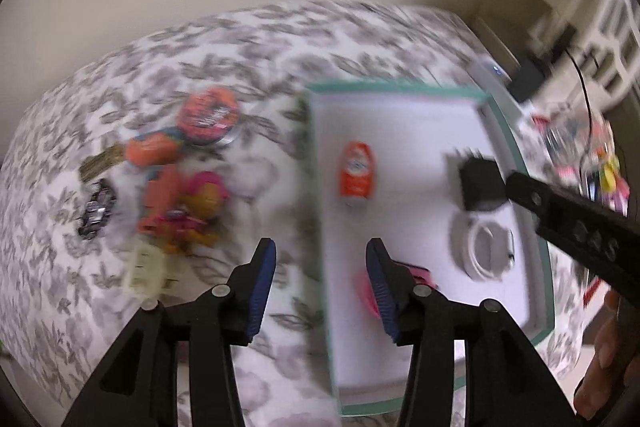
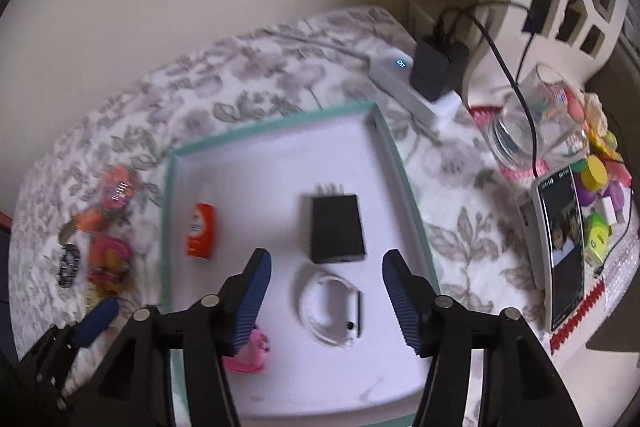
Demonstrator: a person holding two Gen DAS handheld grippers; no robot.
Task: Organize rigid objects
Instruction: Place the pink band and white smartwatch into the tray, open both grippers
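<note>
Hovering released above the teal-rimmed tray (image 2: 394, 163), the right tongs (image 2: 326, 301) are framing a coiled white cable (image 2: 330, 311), with a black box (image 2: 337, 229) just beyond. The left tongs (image 1: 320, 287), also released and grasping nothing, are hanging over the tray's left rim, near a pink toy (image 1: 370, 293) lying inside.

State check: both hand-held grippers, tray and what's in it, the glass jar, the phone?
left hand-held gripper: open, nothing between its fingers
right hand-held gripper: open, empty, above the white cable
tray: on the floral cloth, four items inside
black charger: lying flat in tray
white cable: coiled, in tray
orange pack: lying flat in tray
pink item: in tray, near edge
glass jar: tipped on its side
phone: screen lit
</note>
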